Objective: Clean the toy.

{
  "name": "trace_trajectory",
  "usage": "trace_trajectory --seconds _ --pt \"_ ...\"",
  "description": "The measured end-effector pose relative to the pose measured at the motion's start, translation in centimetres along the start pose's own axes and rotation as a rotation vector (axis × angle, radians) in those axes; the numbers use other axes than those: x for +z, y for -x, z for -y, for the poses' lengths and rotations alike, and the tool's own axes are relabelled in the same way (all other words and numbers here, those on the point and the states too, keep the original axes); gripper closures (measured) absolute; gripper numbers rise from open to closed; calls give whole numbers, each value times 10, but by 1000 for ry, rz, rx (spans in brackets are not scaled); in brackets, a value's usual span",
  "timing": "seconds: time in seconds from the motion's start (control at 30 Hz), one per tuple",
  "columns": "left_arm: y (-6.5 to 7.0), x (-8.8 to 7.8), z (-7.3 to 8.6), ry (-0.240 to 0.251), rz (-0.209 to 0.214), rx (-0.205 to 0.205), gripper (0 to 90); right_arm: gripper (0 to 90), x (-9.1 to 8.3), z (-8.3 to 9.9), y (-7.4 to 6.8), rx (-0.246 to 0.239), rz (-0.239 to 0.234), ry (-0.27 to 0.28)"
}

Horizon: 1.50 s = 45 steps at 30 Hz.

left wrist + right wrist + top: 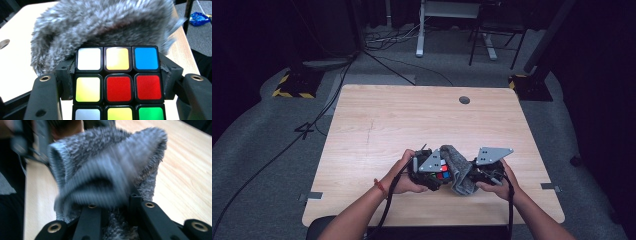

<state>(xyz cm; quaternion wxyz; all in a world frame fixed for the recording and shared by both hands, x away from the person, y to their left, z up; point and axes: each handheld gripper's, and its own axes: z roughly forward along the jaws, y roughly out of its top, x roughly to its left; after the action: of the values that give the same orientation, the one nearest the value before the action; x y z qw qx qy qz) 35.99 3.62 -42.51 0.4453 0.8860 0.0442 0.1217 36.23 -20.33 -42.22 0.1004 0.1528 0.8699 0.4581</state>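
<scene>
A Rubik's cube [117, 82] is clamped in the left gripper [430, 172]; a grey fuzzy cloth [105, 180] is pinched by the right gripper [484, 172]. Wiping is best done with the cube held steady.

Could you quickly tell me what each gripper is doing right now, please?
Left gripper: shut on the multicoloured plastic puzzle cube.
Right gripper: shut on the fuzzy grey cloth.

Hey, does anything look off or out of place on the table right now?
Nothing is spilled or damaged. The one oddity: the puzzle cube, clamped in the left gripper, is scrambled, with its colours mixed on one face. The grey fuzzy cloth, pinched by the right gripper, drapes against it. The table looks tidy.
</scene>
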Motion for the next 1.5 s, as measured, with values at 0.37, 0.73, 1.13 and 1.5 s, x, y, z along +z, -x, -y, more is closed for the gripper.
trace_trajectory --seconds 0.37,0.73,1.13,1.5 --pt "3 -11 -11 114 5 3 336 790 19 17 9 45 -55 -116" --pt "-4 -9 -4 107 45 -29 330 794 8 14 11 106 -123 -17" --pt "-4 -8 -4 43 22 -19 326 795 -2 13 14 128 -121 38" --pt "-2 4 0 -84 5 9 332 797 -10 7 9 108 -96 99"
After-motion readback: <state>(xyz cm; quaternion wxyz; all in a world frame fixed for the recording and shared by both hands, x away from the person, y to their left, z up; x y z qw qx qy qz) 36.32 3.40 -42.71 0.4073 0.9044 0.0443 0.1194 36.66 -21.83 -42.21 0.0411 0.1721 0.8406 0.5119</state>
